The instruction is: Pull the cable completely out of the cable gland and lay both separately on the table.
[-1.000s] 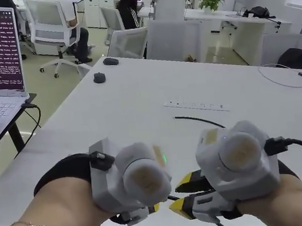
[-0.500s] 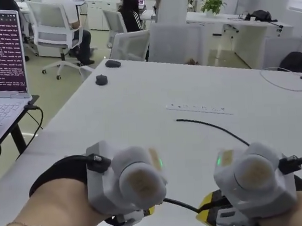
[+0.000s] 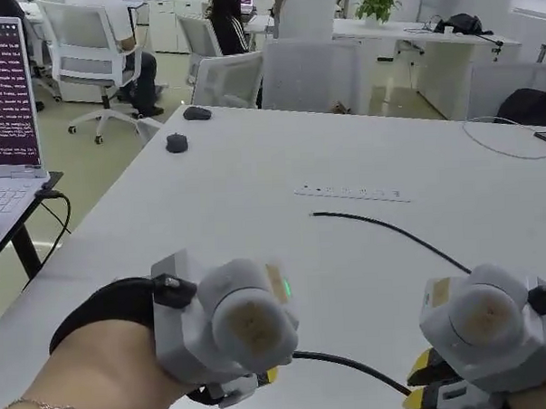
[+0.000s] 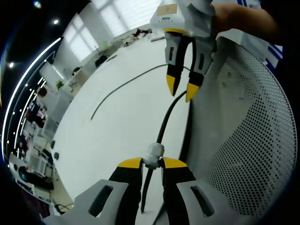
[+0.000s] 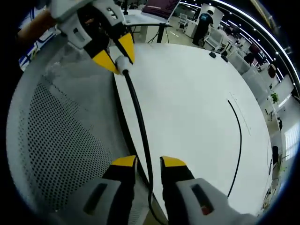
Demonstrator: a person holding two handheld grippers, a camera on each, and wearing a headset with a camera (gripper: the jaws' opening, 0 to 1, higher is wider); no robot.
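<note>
Holding the cable gland point(image 4: 153, 153) in my left gripper point(image 4: 151, 163), jaws clamped on its white body, at the near edge of the table point(image 3: 254, 187). The black cable point(image 4: 165, 119) passes through the gland, so it is not pulled out; a short bit shows behind it between my jaws. From the gland it runs fairly straight to my right gripper point(image 5: 147, 161), jaws pinched nearly together on it. Past the right gripper the rest of the cable lies on the white tabletop, curving to the far side, free end near a flat white strip point(image 3: 350, 193). Head view: left gripper near left, right gripper near right, well apart. White mesh chair back point(image 4: 243, 140) just beside both grippers. Laptop point(image 3: 2, 117) far left on a side stand, mouse point(image 3: 177, 143) on the far left of the table.
</note>
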